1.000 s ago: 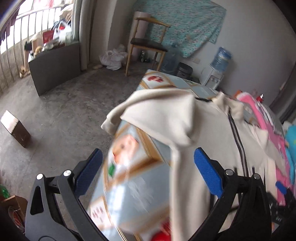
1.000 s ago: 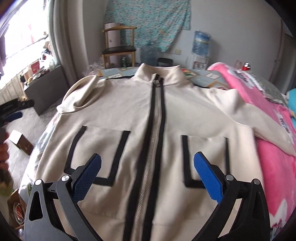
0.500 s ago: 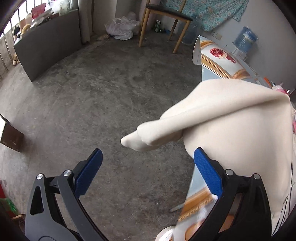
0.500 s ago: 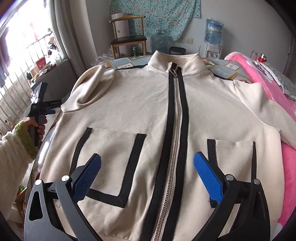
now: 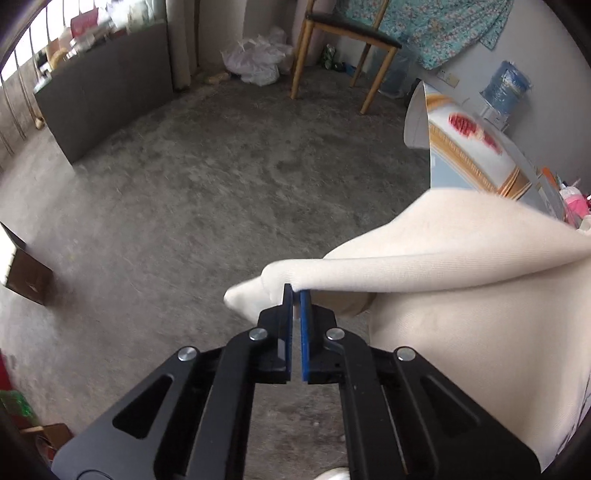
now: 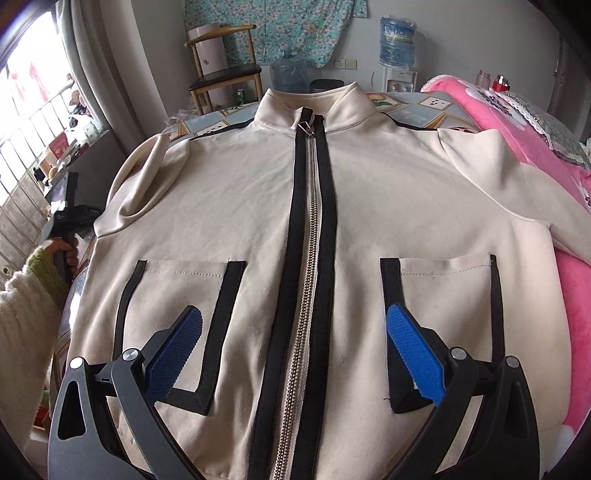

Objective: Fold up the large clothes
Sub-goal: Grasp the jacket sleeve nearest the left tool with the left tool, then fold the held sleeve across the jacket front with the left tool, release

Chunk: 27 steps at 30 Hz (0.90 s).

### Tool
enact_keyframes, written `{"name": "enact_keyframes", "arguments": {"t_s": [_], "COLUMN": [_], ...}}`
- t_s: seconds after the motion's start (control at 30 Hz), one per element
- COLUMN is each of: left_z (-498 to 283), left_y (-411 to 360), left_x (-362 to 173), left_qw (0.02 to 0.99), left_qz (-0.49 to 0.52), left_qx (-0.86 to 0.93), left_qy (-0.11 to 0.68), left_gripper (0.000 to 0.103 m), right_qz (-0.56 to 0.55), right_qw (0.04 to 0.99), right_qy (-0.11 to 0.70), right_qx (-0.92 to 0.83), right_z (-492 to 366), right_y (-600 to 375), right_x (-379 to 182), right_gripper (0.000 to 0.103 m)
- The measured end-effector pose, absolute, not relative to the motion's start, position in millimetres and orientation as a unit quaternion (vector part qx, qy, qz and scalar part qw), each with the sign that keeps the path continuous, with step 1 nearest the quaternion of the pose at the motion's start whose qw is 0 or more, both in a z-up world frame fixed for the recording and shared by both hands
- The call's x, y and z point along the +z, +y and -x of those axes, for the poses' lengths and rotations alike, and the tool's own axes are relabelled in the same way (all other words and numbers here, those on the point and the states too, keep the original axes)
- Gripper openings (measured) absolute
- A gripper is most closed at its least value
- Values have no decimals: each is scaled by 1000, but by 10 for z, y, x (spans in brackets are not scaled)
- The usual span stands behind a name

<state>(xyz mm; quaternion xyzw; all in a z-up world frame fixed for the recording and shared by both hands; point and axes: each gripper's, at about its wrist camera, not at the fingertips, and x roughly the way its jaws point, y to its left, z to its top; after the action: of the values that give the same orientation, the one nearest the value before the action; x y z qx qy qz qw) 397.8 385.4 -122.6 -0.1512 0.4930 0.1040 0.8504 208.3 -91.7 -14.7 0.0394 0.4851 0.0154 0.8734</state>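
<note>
- On the counter we see a cream jacket lying flat, front up, with black zipper band, black-trimmed pockets and standing collar.
- Our left gripper jaws have just closed, pinching the sleeve cuff hanging above the floor.
- Our right gripper jaws stand wide open above the jacket, holding nothing.
- We cannot read any writing.

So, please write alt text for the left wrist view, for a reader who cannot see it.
The left gripper is shut on the cuff end of a cream jacket sleeve, which hangs off the table edge above a grey concrete floor. A wooden chair stands behind.
</note>
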Motion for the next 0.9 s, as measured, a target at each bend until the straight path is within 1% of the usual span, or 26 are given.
{"name": "enact_keyframes", "arguments": {"t_s": [0.1, 0.2, 0.3, 0.4, 0.5, 0.6, 0.63, 0.7, 0.73, 0.77, 0.8, 0.87, 0.9], "left_z": [-3795, -3569, -3299, -3054, -2877, -2769, -2741, -2636, -2546, -2448, -2353, -2117, -2046], "left_y": [3929, 3808, 3410, 2848, 2113, 1447, 1213, 898, 777, 687, 609, 484, 398], "left_x": [-694, 82, 940, 1567, 1826, 1695, 1570, 1350, 1233, 1139, 1032, 828, 745], "left_qw": [871, 896, 914, 910, 880, 846, 832, 818, 818, 821, 828, 842, 849], "left_qz": [140, 113, 105, 125, 142, 152, 153, 153, 155, 152, 148, 136, 128], "left_qx": [107, 78, 3, -96, -191, -258, -274, -294, -298, -295, -288, -265, -248], "left_qy": [458, 423, 392, 384, 411, 442, 458, 470, 467, 464, 459, 449, 448], "left_gripper": [2, 2, 1, 2, 2, 5, 8, 28, 46, 56, 60, 74, 76], "right_qz": [-43, -45, -47, -45, -42, -60, -68, -77, -75, -72, -67, -53, -47], "right_qw": [876, 881, 885, 888, 892, 886, 883, 878, 875, 873, 873, 873, 873], "right_qy": [480, 470, 464, 458, 449, 457, 462, 470, 477, 481, 482, 484, 485], "right_qx": [18, 14, 2, -15, -41, -53, -52, -45, -40, -39, -37, -32, -35], "right_z": [-2072, -2033, -1986, -1920, -1845, -1796, -1782, -1755, -1740, -1721, -1695, -1663, -1645], "right_y": [-944, -1035, -1152, -1300, -1463, -1635, -1681, -1730, -1735, -1736, -1734, -1726, -1728], "right_x": [-125, -75, -38, -5, 12, -13, -27, -57, -80, -93, -101, -124, -142], "right_gripper": [97, 97, 97, 97, 97, 97, 97, 97, 97, 97, 97, 97, 97]}}
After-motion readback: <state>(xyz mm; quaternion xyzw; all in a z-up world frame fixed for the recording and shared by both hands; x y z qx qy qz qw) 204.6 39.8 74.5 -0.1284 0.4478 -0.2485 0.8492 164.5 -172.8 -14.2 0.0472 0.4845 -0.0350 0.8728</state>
